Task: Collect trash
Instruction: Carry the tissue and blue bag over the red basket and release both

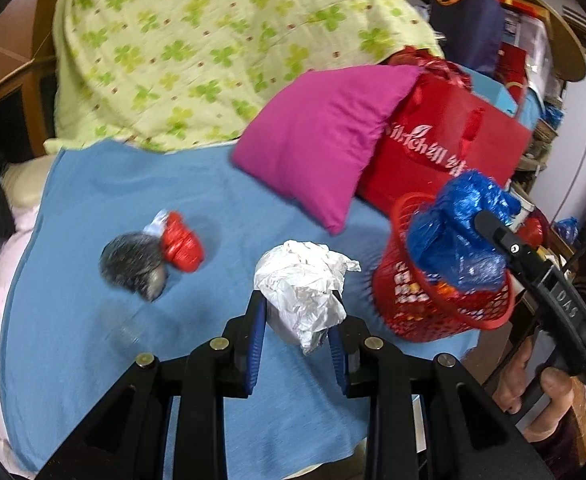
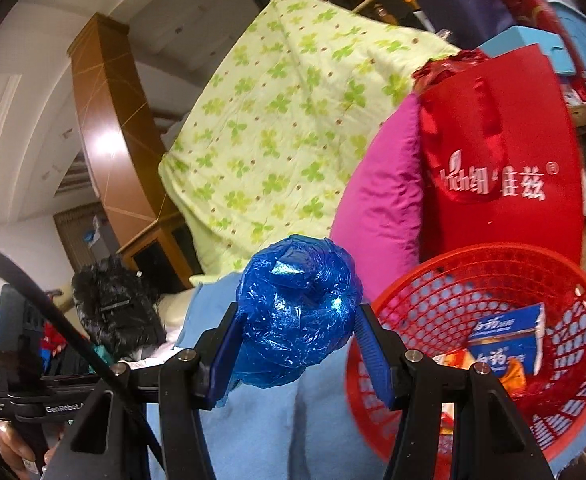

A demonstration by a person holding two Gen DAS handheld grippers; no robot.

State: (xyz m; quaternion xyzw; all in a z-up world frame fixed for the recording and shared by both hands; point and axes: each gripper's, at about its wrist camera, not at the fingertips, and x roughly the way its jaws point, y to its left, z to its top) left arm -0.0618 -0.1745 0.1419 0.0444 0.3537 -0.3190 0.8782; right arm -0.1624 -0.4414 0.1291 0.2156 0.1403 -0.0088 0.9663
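Observation:
My left gripper [image 1: 295, 316] is shut on a crumpled white paper ball [image 1: 303, 286], held just above the blue bed cover [image 1: 133, 360]. My right gripper [image 2: 297, 332] is shut on a crumpled blue plastic bag [image 2: 297, 312]; in the left wrist view that bag [image 1: 457, 232] hangs over the red mesh basket [image 1: 405, 300]. The basket [image 2: 573, 408] holds a blue-and-white box [image 2: 509, 340] and orange wrappers. A red wrapper [image 1: 181, 242] and a grey crumpled lump [image 1: 133, 266] lie on the cover to the left.
A magenta pillow [image 1: 321, 148] leans on a red tote bag [image 1: 445, 148] behind the basket. A green clover quilt [image 1: 213, 48] is piled at the back. A black fur-trimmed coat [image 2: 117, 312] lies at the left. Cluttered shelves [image 1: 533, 64] stand at the right.

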